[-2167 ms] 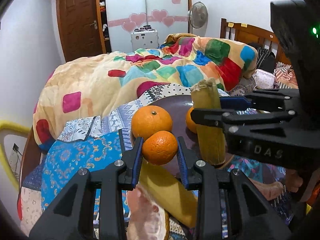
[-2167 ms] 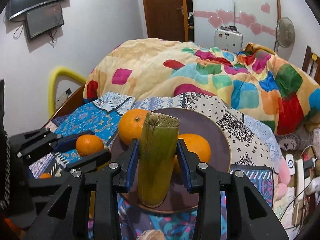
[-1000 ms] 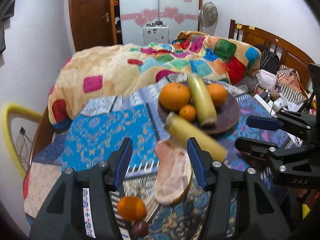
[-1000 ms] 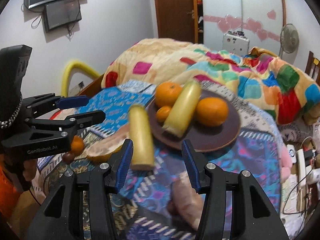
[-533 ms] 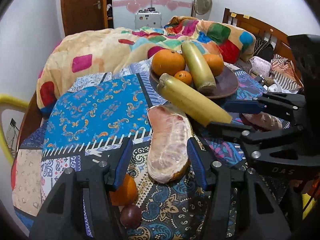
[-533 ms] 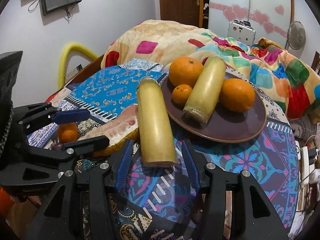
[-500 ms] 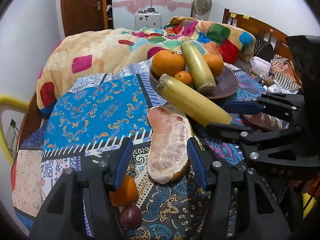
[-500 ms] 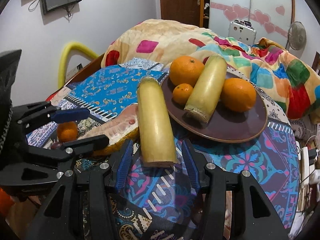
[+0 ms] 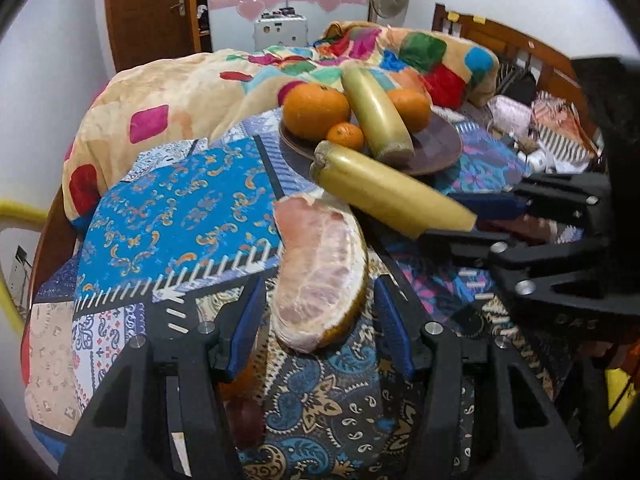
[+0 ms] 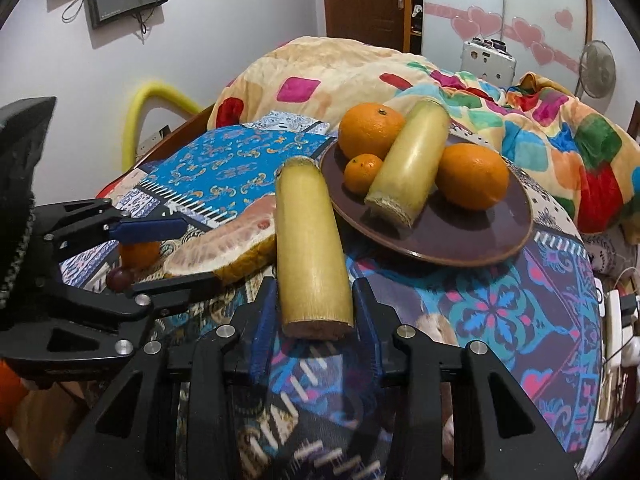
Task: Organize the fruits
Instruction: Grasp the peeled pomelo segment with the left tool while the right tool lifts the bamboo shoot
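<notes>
Left wrist view is showing, from left to right, a patchwork cloth (image 9: 168,216) covering the desk, then the left tongs (image 9: 320,328) hanging released around the near end of a peeled pomelo wedge (image 9: 320,268), whose pads are standing apart from the fruit on both sides. Under the left finger a small orange (image 9: 240,376) and a dark round fruit (image 9: 248,420) are peeking out, mostly hidden. Further right a loose yellow cane piece (image 9: 384,196) is lying on the cloth, its far end just beside the brown plate (image 9: 440,152), which is carrying a big orange (image 9: 316,110), a small mandarin (image 9: 346,136), a second cane piece (image 9: 376,114) and another orange (image 9: 410,108). At the right edge the right tongs (image 9: 476,216) are reaching in at the near end of the loose cane piece. Right wrist view is showing the left tongs (image 10: 176,248) at the left, bracketing the pomelo wedge (image 10: 224,244), and the right tongs (image 10: 316,312) in the middle, whose jaws have just been closing with the cane piece (image 10: 310,248) between them; whether the pads are already pressing on it I cannot tell, as narrow dark gaps seem to be remaining. To the right, the plate (image 10: 460,236) is sitting on the cloth in front of a colourful blanket (image 10: 540,132).
</notes>
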Available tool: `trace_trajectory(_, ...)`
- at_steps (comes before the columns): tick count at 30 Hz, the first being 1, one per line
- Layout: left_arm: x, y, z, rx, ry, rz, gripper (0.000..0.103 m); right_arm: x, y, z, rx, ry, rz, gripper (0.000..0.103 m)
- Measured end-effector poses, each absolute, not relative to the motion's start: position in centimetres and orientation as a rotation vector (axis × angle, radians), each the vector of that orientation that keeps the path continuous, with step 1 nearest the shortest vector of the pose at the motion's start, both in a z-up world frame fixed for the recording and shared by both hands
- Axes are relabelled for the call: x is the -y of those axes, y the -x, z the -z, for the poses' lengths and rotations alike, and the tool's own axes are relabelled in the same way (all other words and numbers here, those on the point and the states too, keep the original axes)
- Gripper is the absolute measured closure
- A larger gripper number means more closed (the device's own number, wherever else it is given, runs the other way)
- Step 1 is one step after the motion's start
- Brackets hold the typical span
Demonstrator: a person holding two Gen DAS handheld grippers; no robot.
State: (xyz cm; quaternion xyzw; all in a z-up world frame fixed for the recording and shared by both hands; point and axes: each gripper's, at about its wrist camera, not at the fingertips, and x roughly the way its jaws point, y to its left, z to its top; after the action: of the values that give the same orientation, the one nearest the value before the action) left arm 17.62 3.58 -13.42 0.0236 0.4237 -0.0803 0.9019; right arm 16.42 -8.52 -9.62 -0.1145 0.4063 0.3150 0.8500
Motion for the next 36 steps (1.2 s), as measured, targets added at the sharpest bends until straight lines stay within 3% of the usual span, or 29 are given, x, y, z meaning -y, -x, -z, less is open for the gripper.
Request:
trace_trajectory(8, -3.1, -17.7, 13.7, -0.895, -0.073, 0.125, 0.054, 10.1, -14.8, 9.2, -0.852, 0.223, -0.646, 0.068)
trace_trajectory(22, -2.0, -12.5, 12.9, -0.928, -0.067, 0.15, 0.054, 11.6, -11.2, 8.5, -0.876, 0.237, -0.684, 0.068)
trace_trajectory(36, -1.7, -15.7, 13.2, -0.986, -0.046, 0.203, 0.053, 8.8, -14.5, 9.5, -0.926, 0.272, -0.734, 0.068)
